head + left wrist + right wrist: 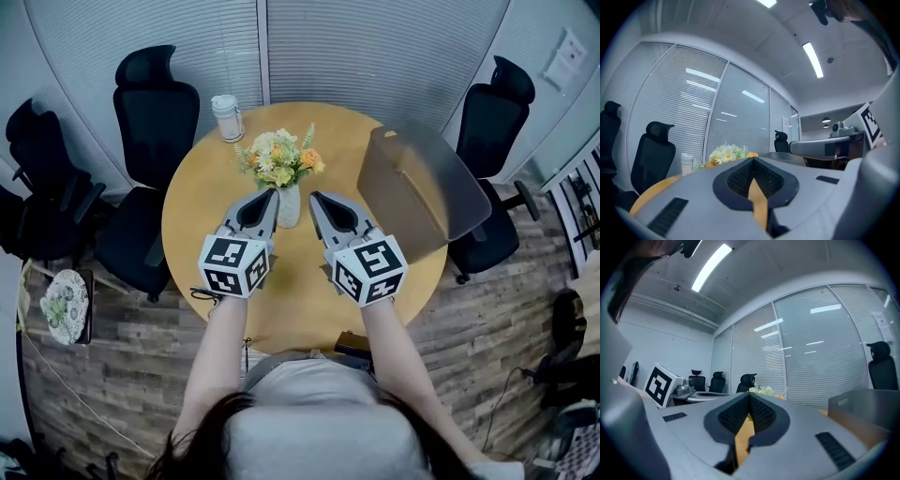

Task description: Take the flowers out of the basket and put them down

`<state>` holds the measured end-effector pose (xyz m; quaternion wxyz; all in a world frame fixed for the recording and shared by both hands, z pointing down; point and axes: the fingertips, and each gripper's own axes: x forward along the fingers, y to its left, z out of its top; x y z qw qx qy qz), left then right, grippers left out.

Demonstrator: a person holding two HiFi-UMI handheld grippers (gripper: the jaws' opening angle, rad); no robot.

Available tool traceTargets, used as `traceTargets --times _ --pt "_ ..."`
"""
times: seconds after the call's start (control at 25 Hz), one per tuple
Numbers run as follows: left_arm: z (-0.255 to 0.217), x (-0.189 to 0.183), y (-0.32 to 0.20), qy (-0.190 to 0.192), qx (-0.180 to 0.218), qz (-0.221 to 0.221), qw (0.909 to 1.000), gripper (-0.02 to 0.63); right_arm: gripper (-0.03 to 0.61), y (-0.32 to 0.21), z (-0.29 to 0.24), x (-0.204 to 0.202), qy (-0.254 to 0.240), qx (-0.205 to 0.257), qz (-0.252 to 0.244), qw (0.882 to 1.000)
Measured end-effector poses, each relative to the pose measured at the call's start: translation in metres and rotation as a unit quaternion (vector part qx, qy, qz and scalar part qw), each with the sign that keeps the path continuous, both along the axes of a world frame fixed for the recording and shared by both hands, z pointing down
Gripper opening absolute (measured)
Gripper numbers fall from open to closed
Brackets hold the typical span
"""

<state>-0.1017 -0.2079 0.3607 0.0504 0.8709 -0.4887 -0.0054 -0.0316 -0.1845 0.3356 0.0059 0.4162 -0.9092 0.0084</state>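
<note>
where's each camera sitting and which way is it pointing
Head view: on the person's head, looking steeply down at the table; arms, hair, left gripper and right gripper show.
Left gripper view: on the left gripper, facing the flowers along its shut jaws; the right gripper shows at right.
Right gripper view: on the right gripper, facing the flowers too, jaws shut; the left gripper shows at left.
All three share the flowers.
</note>
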Motion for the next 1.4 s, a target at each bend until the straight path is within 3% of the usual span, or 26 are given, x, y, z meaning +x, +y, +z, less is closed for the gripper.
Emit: traceTargets --times 0.44,0.8,1.4 --pt "-0.039 0.019 0.009 -0.018 0.066 0.002 0.9976 0.005 0.023 0.012 -0.024 0.002 -0.024 0.047 -0.022 0.998" --pt "-0.051 0.023 0.013 -0.024 0.086 -0.001 0.9960 0.005 0.023 0.012 -0.042 0.007 -0.081 0.062 -0.030 0.994" --pt "-0.058 0.034 0.017 -0.042 0.101 0.008 0.9939 0.005 0.023 0.013 -0.045 0.004 -0.064 0.079 -0.036 0.994"
